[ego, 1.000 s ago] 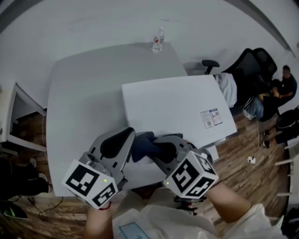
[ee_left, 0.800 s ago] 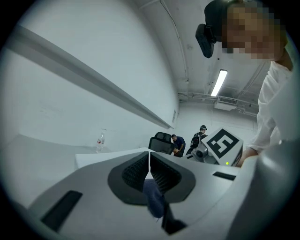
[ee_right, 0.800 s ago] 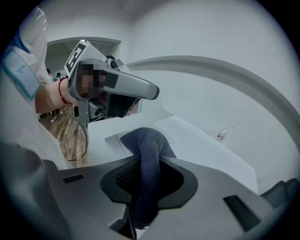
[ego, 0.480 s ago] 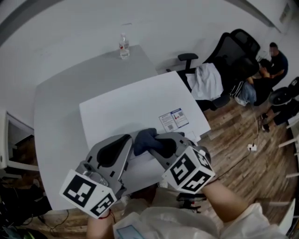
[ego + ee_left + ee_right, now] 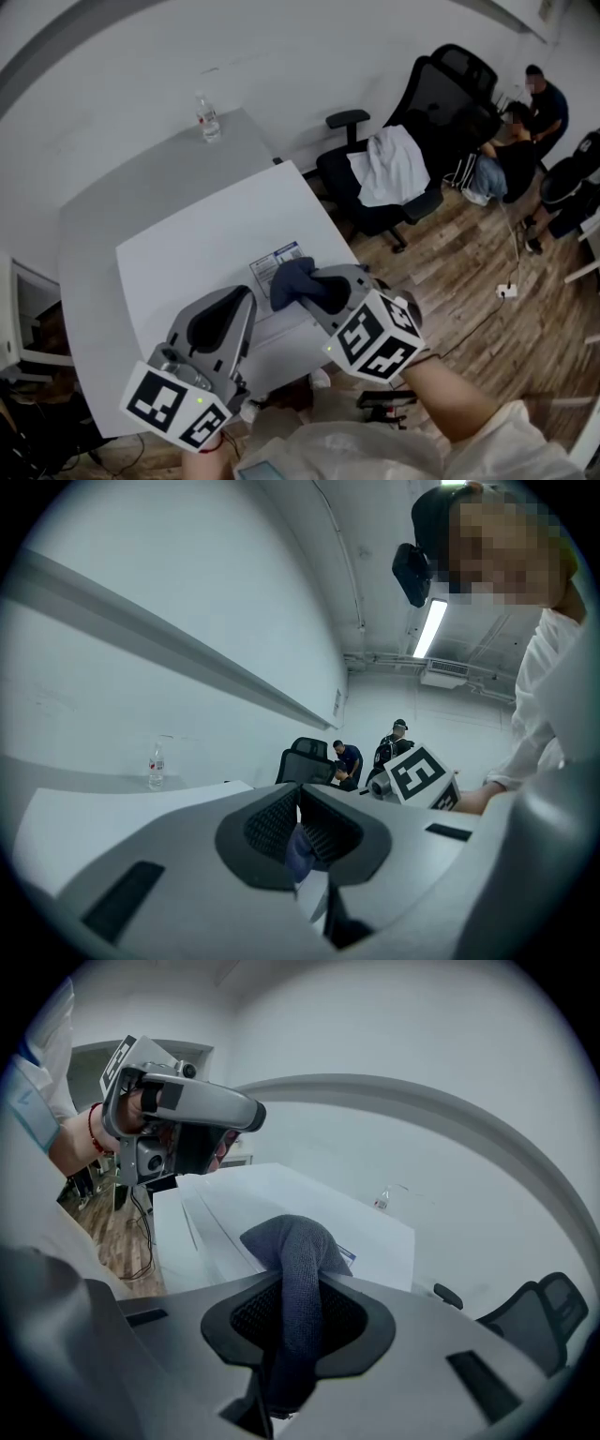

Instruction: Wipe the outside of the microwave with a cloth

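White microwave (image 5: 202, 248) top, right tongs (image 5: 314, 281) tilted down clamping cloth (image 5: 289, 278), left tongs (image 5: 239, 294) level, closed.

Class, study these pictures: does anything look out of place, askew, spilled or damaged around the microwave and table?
Nothing is spilled or damaged. The only untidy item is a white garment slumped loosely over the black office chair beside the table. The dark cloth sits bunched in the right gripper, over the microwave.

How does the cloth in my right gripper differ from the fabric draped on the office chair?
The cloth is dark blue; the chair fabric is white. The cloth is bunched, pinched in the right gripper; the chair fabric hangs loose over the office chair. Both are fabric.
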Motion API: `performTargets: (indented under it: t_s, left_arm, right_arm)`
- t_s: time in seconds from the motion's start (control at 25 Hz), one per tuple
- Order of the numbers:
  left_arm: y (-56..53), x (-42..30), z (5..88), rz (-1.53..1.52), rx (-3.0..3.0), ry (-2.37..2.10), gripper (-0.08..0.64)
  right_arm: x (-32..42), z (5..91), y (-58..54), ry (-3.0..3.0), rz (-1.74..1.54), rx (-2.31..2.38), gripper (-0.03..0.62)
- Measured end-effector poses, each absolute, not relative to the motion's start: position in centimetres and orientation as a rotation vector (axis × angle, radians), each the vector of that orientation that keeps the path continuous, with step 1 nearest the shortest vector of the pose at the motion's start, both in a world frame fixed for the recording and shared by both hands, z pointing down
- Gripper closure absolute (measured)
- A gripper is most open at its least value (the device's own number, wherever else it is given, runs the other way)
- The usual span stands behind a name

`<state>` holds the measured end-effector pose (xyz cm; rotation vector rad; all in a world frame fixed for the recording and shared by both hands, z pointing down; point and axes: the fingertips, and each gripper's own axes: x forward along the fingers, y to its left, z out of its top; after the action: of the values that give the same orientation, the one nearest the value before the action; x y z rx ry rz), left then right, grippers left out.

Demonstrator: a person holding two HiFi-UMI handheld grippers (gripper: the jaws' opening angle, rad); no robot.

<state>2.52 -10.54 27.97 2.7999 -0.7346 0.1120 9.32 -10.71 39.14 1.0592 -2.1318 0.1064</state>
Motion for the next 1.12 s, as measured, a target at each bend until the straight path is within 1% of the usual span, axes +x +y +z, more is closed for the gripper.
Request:
performTargets:
  t_s: [0.24, 0.52, 0.8, 1.0, 1.12]
  left_arm:
    - [-9.7, 6.6, 28.7, 0.125, 2.783, -0.642, 0.557]
    - [-10.9, 8.1, 28.1, 0.119, 2.788, -0.585, 0.555]
    - [-12.2, 11.4, 30.1, 0.267, 2.793, -0.609, 0.555]
    - [-14.6, 14.3, 30.8, 0.356, 2.776, -0.720, 0.518]
    - [-16.0, 16.3, 31.1, 0.405, 2.740, -0.784, 0.509]
  right_arm:
    - [12.3, 39.2, -11.4, -2.114, 0.133, 1.117, 0.499]
    - [13.4, 39.2, -12.3, -2.123, 0.193, 1.167, 0.499]
    - [15.1, 39.3, -13.3, -2.236, 0.233, 1.153, 0.499]
    - [16.0, 39.0, -15.2, -2.399, 0.199, 1.026, 0.499]
    - [16.6, 38.7, -16.8, -2.515, 0.188, 0.956, 0.499]
